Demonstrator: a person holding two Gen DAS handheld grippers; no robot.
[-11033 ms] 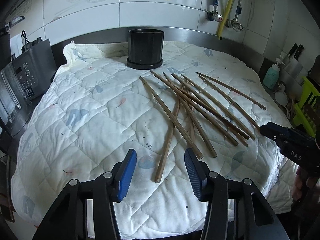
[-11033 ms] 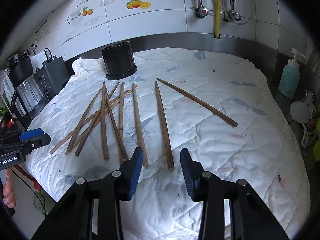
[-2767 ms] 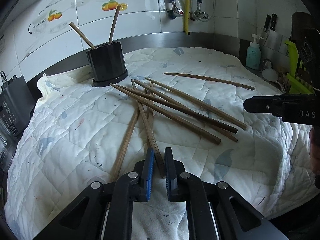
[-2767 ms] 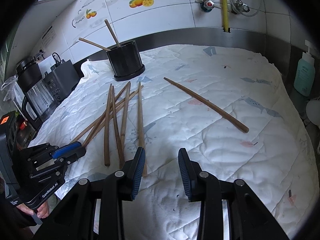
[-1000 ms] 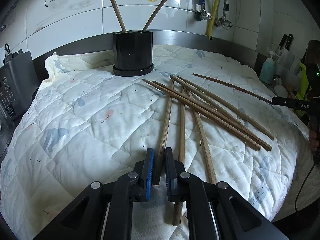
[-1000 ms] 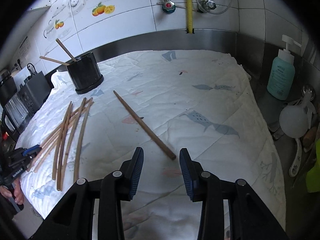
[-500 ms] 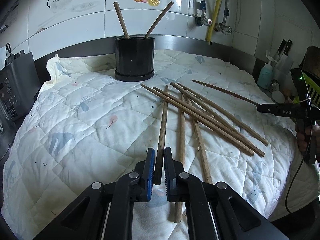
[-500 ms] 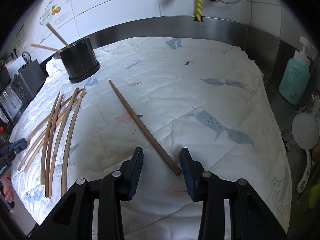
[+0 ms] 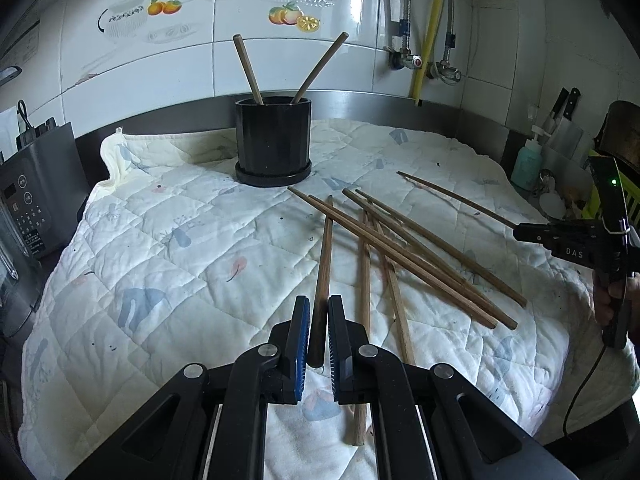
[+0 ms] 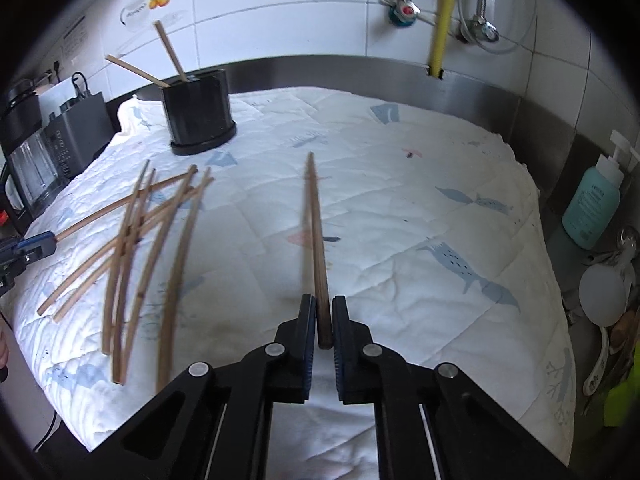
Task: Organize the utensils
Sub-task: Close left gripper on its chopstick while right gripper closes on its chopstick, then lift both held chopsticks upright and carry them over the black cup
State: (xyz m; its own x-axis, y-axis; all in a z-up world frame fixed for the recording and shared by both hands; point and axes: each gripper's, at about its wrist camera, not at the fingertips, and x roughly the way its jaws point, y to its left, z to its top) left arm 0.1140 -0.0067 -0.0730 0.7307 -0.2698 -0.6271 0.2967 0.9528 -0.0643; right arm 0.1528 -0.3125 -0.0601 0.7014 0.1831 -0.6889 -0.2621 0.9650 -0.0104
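Observation:
A black holder (image 9: 273, 140) stands at the back of the quilted cloth with two chopsticks upright in it; it also shows in the right wrist view (image 10: 198, 114). My left gripper (image 9: 319, 318) is shut on one brown chopstick (image 9: 324, 256) that points toward the holder. Several loose chopsticks (image 9: 404, 248) lie crossed to its right. My right gripper (image 10: 321, 322) is shut on a single chopstick (image 10: 314, 220), apart from the pile (image 10: 136, 236). The right gripper also shows in the left wrist view (image 9: 532, 234) at the right edge.
A white quilted cloth (image 9: 180, 248) covers the counter. A black appliance (image 9: 28, 204) stands at the left edge. A green soap bottle (image 10: 592, 206) and a white ladle (image 10: 604, 300) sit off the right edge. Pipes and tiled wall lie behind.
My right gripper has closed on the lone chopstick, which now points straight ahead. My left gripper keeps its chopstick and has lifted and moved a little toward the holder.

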